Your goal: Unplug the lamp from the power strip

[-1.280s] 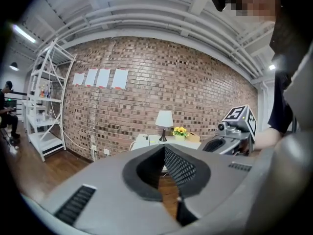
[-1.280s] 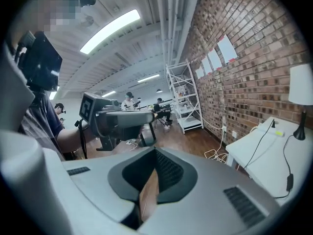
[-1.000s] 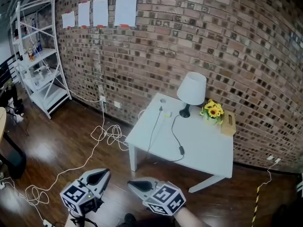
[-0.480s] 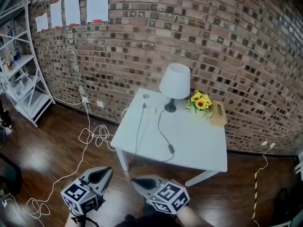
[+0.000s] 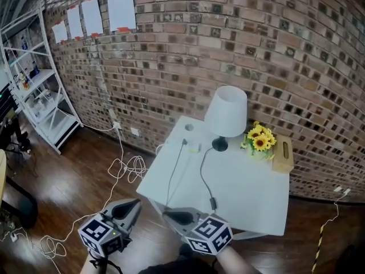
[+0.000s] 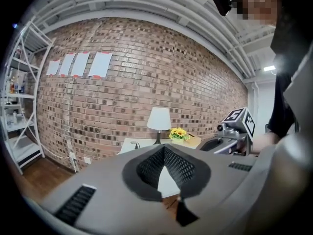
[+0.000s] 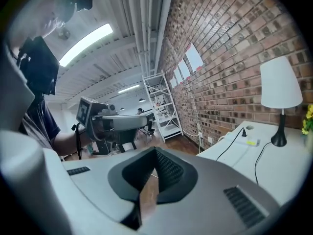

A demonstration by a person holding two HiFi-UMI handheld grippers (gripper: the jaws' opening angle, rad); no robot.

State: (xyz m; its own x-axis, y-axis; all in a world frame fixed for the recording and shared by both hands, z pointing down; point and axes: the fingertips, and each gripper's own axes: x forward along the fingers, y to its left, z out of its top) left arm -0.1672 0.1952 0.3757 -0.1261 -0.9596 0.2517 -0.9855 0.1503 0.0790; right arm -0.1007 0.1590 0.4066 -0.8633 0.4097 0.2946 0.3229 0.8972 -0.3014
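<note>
From the head view, the left claw [image 5: 136,204] and right claw [image 5: 165,214] hang low in front of the person, both well short of the white tabletop [image 5: 251,201]. The lamp [image 5: 227,116] stands at the back, beside sunflowers [image 5: 259,139]. Its black cord [image 5: 201,173] loops to the front edge and back up to a plug [image 5: 184,142] seated in the power strip [image 5: 193,148].

In the left gripper view, the left claw's jaws are pressed together on nothing, with the lamp far ahead.

In the right gripper view, the right claw is likewise closed and empty, and the plug stands upright in the strip.

The strip looks light and loose. Pulling one-handed, or by the cord, could drag it along or tip the lamp. That hanging loop might also snag a claw.
</note>
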